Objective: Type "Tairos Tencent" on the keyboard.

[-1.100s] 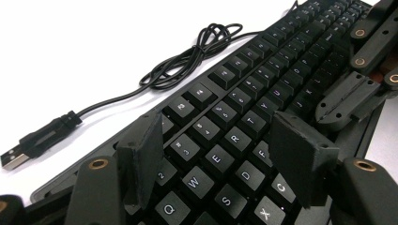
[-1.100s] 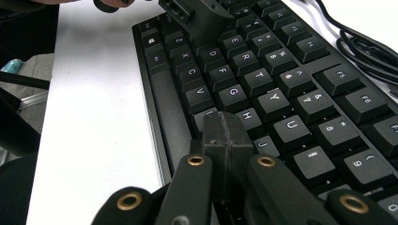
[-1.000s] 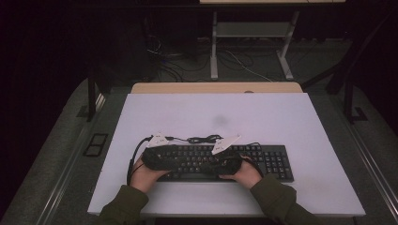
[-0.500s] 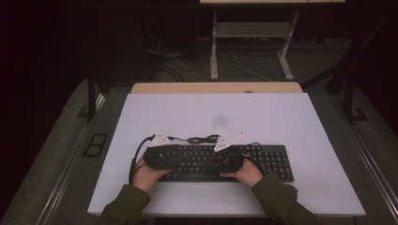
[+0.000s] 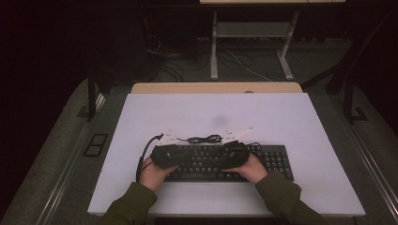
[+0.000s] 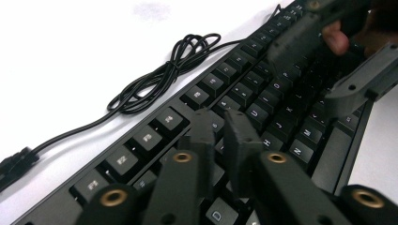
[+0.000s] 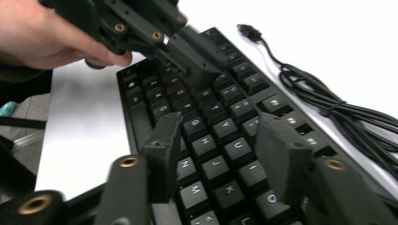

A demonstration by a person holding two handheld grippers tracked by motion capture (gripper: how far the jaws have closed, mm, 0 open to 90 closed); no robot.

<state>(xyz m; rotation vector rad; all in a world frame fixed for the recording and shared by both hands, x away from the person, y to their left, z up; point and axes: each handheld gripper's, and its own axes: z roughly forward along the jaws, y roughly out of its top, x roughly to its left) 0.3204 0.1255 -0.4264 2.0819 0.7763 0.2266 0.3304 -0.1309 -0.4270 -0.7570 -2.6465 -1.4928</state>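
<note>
Now left gripper (image 6: 219, 123) fingers just closed together over keyboard (image 6: 263, 101); right gripper (image 7: 220, 136) fingers opening apart.

Keyboard (image 5: 225, 161) near the table's (image 5: 300, 122) front edge, coiled cable (image 5: 204, 139) just behind it.

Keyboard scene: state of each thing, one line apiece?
keyboard: flat on the table, nothing gripped.
keyboard cable: coiled behind the keyboard, plug lying loose.
left gripper: jaws just closed, nearly together over the keys.
right gripper: jaws just opened, apart above the keys.
</note>
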